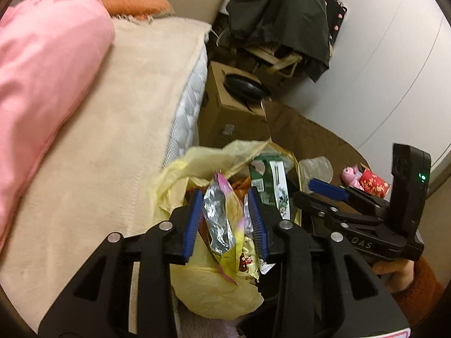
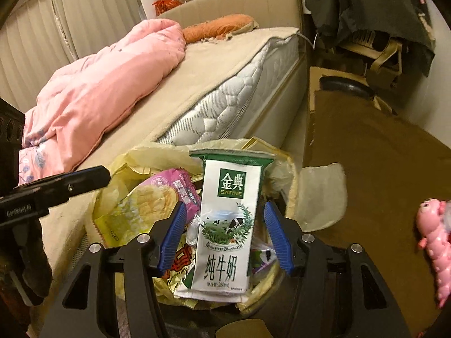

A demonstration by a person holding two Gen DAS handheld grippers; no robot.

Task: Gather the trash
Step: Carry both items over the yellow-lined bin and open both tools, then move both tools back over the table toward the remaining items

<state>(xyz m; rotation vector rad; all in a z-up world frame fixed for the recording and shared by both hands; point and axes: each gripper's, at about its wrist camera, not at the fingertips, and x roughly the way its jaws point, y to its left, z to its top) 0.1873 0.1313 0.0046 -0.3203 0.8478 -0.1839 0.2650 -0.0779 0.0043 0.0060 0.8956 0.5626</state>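
Note:
A bin lined with a yellow bag point(image 1: 214, 293) stands beside the bed and holds several wrappers. My left gripper point(image 1: 225, 219) is open over it, with a foil snack wrapper point(image 1: 222, 225) loose between its blue pads. My right gripper point(image 2: 225, 236) is open over the same yellow bag point(image 2: 146, 157). A white and green milk carton point(image 2: 225, 225) stands upright in the bin between the right gripper's pads, with gaps on both sides. The carton also shows in the left wrist view point(image 1: 270, 180). A pink and yellow snack packet point(image 2: 152, 205) lies at the left of the bin.
The bed point(image 2: 214, 64) with a pink quilt point(image 2: 107, 84) runs along the left. A brown table point(image 2: 375, 146) lies to the right, with a pink toy point(image 2: 437, 242) at its edge. A cardboard box point(image 1: 234, 107) and a dark-draped chair point(image 1: 282, 19) stand behind.

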